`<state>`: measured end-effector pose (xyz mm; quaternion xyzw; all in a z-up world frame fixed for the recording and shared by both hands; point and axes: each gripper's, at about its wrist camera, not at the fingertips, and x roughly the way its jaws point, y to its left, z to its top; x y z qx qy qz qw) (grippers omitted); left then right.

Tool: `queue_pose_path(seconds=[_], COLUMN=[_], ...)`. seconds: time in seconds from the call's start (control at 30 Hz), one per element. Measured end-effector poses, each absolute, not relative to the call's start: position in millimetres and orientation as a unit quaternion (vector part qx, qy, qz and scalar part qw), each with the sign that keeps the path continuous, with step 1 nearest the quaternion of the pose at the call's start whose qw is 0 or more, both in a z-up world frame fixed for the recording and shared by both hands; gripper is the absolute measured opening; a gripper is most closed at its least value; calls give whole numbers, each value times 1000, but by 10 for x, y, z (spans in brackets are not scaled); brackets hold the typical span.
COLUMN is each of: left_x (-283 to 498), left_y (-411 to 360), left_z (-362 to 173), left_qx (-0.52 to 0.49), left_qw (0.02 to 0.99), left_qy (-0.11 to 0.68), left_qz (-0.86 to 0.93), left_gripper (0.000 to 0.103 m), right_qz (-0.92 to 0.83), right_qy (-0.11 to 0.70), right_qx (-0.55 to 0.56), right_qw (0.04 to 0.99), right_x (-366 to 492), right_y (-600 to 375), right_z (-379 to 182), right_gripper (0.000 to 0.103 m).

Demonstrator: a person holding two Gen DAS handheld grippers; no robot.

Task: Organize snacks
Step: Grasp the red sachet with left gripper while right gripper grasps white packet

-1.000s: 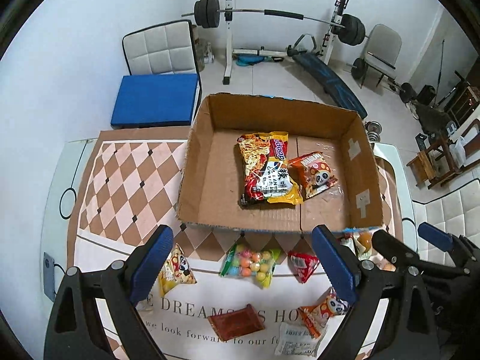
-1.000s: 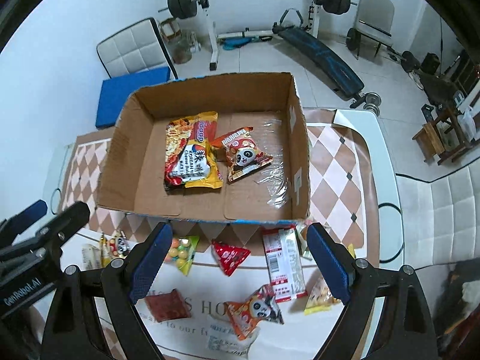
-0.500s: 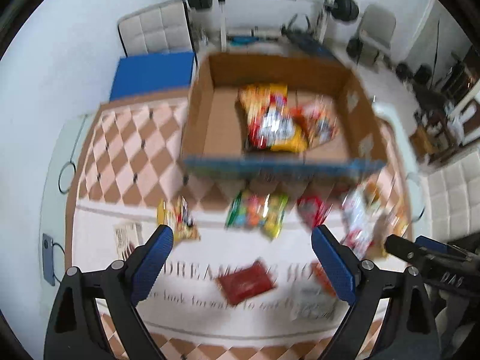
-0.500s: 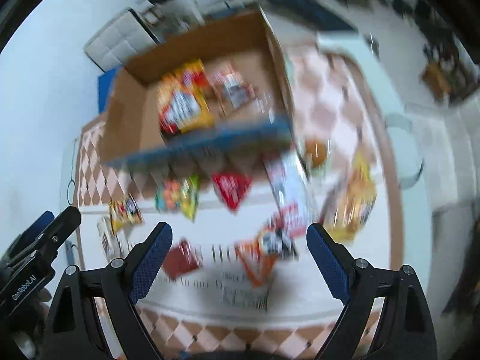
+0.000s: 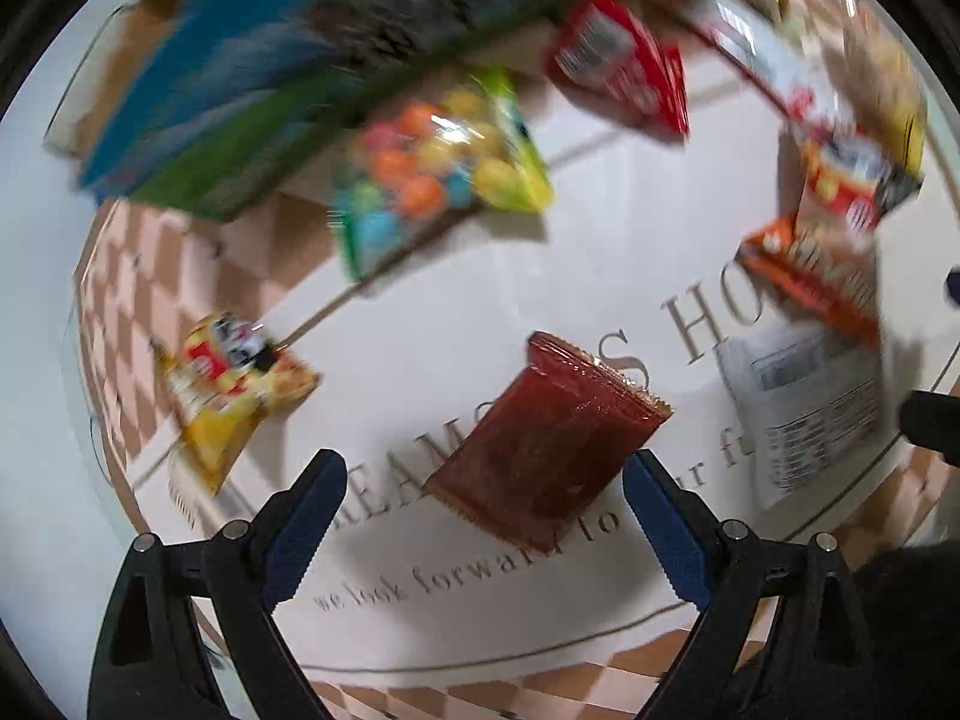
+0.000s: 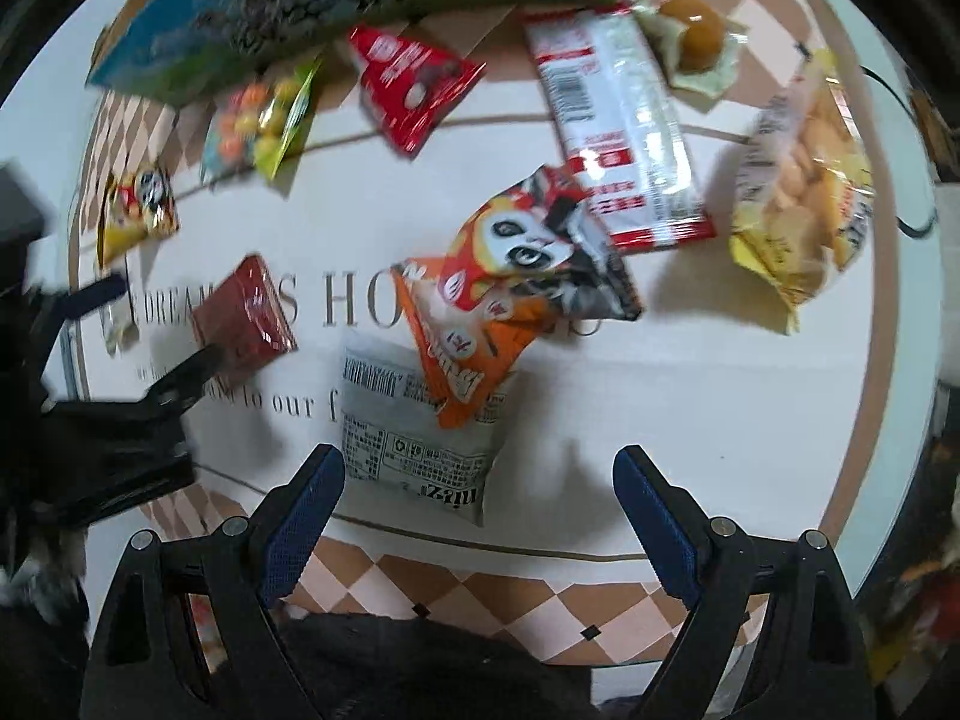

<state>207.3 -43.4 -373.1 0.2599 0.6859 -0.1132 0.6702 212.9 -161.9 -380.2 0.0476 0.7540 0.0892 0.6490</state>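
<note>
The left gripper (image 5: 483,480) hangs spread wide over the dark red packet (image 5: 543,444), which lies flat on the tablecloth (image 5: 600,252) between its fingertips, untouched. The right gripper (image 6: 478,480), equally wide and empty, frames the grey-white packet (image 6: 414,426) tucked under the orange panda bag (image 6: 510,276).

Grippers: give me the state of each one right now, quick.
Left gripper: open, holding nothing, above the dark red packet.
Right gripper: open, holding nothing, above the white packet.
</note>
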Motion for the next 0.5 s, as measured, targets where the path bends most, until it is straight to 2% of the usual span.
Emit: queue_pose_path(seconds=[0.07,0.2,0.33,0.4,0.5], left_x=[2065,2023,1963,1911,1777], left_y=[-473,-438,-215,-7,273], left_z=[-3843,-3947,-3977,-4028,-4088], left_qx=[268,220,133,56,-27], left_qw=[660,652,656,643,630], left_qy=[691,714,739,762,776], left_qz=[-123,-130,-83,-50,-13], left_gripper=[94,69,66,65,65], right_qz=[102,127,115,131,172], right_qy=[760,765,773,769,755], right_qx=[26,-25,-25,-34,-95], right_qw=[641,631,623,625,626], right_x=[2137,2082,2047,2026,1971], right_y=[-1582,-1450,-1428,-1375,-1143], right_z=[-3845,-3903,-3992,-3993,-3956], right_gripper=[93,93,93,93,93])
